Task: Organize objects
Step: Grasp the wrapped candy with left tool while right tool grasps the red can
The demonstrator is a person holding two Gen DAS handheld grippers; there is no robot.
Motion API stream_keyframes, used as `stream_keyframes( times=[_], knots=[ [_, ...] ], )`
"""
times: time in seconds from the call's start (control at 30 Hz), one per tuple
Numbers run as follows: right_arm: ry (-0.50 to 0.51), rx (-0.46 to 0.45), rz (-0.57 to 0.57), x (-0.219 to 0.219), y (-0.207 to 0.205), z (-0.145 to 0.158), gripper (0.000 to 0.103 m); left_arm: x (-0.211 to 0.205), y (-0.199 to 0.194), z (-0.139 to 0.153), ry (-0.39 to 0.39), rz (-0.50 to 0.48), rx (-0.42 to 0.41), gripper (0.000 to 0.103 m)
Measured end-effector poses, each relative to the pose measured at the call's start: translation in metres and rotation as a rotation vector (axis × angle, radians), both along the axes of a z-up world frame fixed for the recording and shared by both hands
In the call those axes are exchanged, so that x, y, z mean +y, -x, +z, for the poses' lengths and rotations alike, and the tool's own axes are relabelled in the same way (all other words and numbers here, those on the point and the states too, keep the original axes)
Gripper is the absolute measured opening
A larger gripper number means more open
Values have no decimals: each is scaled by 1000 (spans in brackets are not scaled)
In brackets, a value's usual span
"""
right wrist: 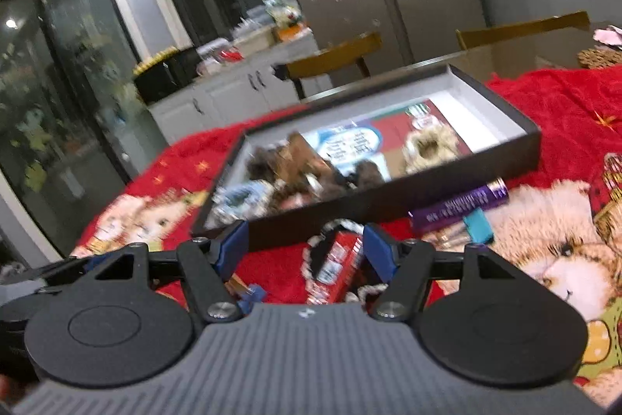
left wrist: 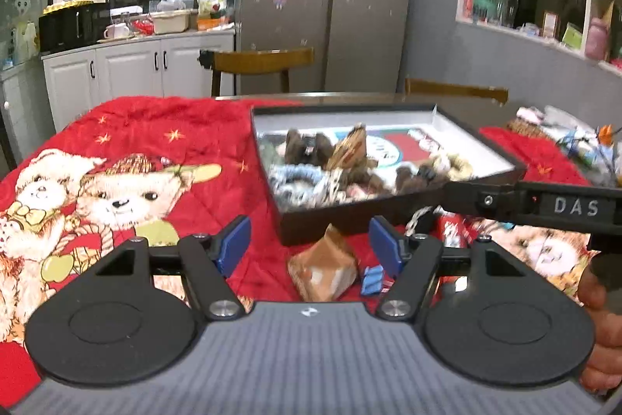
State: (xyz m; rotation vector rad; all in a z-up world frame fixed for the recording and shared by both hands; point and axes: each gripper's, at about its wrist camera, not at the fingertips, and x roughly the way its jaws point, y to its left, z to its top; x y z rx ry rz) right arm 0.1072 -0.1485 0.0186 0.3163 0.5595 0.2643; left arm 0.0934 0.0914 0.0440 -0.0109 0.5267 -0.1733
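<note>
**A:** Blanket first, on the far left: what's on it?

**B:** The red blanket [left wrist: 163, 127] covers the table, printed with teddy bears [left wrist: 116, 197]. The left gripper [left wrist: 309, 244] hangs above it, blue pads spread wide, nothing pinched.

**A:** And under those pads?

**B:** A tan packet [left wrist: 322, 271] lies on the blanket between the two pads, apart from both. A small blue clip [left wrist: 372, 281] sits just right of it.

**A:** Where's the box?

**B:** The dark box [left wrist: 350, 216] stands just beyond the packet, open-topped, with furry hair ties and clips [left wrist: 350, 162] heaped in its near half.

**A:** Further right?

**B:** The right gripper [right wrist: 305, 244] is also spread, holding nothing. A red packet [right wrist: 336, 267] lies below its pads with a lacy hair tie [right wrist: 334, 226] partly beneath it. Whether either pad touches them is unclear through the blur.

**A:** Past that?

**B:** A purple tube [right wrist: 460, 203] lies beside the box's near wall, a teal item [right wrist: 478, 226] touching it at its near side.
</note>
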Motion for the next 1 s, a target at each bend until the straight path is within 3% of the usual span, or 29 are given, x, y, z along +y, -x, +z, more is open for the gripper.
stream_keyframes(
  times=[0.27,0.47,0.7,0.77,0.87,0.9,1.0],
  knots=[
    [-13,75,50,4,-8,-15,77,-4,-17,-24,5,21,92,71],
    [-27,86,43,3,-11,-20,74,-5,-19,-35,-12,51,84,71],
    [-44,112,-23,-1,-15,-28,52,-10,-23,-39,-15,38,72,58],
    [-49,115,-44,-3,-15,-30,48,-7,-25,-40,7,29,86,49],
    [-43,109,-60,-3,-15,-31,45,-6,-26,-40,18,29,91,46],
    [-46,107,-58,-3,-15,-31,35,-6,-26,-40,15,30,88,46],
    [-57,104,-57,-3,-15,-31,29,-9,-24,-40,-4,34,78,45]
  ],
)
